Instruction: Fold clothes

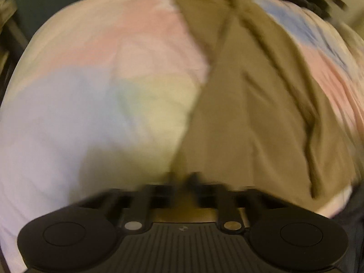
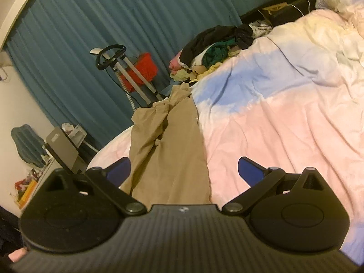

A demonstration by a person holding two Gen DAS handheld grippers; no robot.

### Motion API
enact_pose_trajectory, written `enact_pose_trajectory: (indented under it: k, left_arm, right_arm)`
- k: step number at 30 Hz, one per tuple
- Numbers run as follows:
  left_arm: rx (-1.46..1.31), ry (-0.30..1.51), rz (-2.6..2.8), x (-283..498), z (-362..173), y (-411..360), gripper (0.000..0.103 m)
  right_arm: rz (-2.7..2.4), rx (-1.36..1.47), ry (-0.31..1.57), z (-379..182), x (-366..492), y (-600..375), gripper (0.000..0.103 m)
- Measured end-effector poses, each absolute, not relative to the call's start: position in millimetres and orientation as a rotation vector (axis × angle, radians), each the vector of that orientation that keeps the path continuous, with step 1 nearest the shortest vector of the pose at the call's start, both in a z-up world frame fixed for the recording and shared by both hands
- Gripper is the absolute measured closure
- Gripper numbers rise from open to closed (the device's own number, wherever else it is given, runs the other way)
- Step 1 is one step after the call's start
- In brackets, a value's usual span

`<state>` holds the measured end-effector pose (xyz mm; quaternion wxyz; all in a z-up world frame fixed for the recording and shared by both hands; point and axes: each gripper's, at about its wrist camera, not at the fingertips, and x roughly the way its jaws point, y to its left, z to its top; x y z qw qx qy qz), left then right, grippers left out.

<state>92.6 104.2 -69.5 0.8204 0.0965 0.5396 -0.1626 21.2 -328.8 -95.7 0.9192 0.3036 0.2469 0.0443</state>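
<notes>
Tan trousers [image 2: 168,150] lie along the bed's [image 2: 284,122] left edge, the left gripper [image 1: 182,178] apparently pinched shut on their near end, though blurred, the right gripper [image 2: 184,170] spread open above them, no writing legible.

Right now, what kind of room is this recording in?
Most likely a bedroom: a bed under a pastel duvet, a heap of unfolded clothes at its edge, and teal curtains behind.
</notes>
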Motion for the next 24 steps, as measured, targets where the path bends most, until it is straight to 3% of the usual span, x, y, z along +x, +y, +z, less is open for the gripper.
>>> enact_pose_trajectory:
  k: [9,24]
  left_arm:
    - [0.411,0.883,-0.534,20.0,-4.9,32.7,0.102]
    - [0.316,0.884,-0.656,-4.7,-25.0,-17.2,0.102]
  right_arm:
    - [0.087,0.646,0.516,-99.0,22.6,-332.6,0.001]
    - [0.066,0.638,0.559,-106.6,27.1,-335.1,0.001]
